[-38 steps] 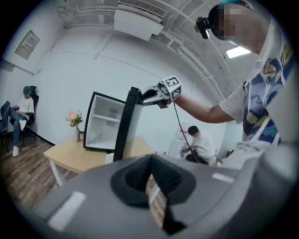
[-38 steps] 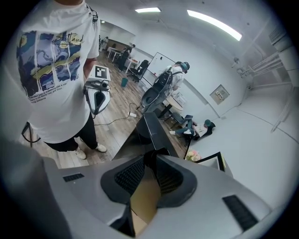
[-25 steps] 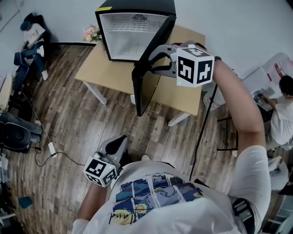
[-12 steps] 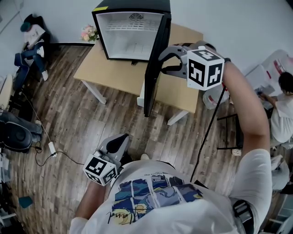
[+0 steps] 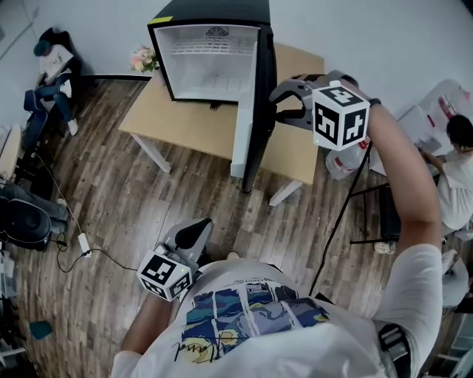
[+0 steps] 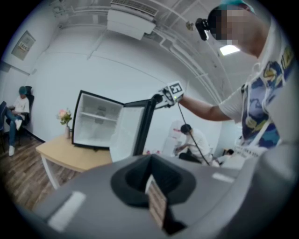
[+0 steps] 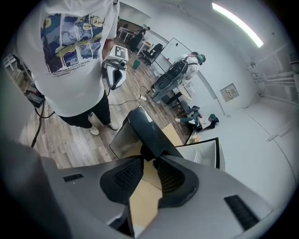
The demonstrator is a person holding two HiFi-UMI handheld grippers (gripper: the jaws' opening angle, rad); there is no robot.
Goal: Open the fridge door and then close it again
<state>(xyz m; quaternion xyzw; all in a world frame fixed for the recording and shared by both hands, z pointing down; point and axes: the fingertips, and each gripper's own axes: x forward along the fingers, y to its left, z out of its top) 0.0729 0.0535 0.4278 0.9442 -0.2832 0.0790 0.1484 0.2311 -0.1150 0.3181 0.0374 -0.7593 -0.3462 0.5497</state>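
The right tool [image 5: 275, 105], clamped on the open black door [image 5: 253, 118] of the black mini fridge [image 5: 214, 52] on the pale wooden desk [image 5: 185, 118], upper centre, should follow the hinge arc shut; the left tool [image 5: 191, 235] hangs closed, empty.

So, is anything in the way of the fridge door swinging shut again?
Nothing visible: the table in front of the open fridge is bare, and the right tool grips the fridge door by its top edge.
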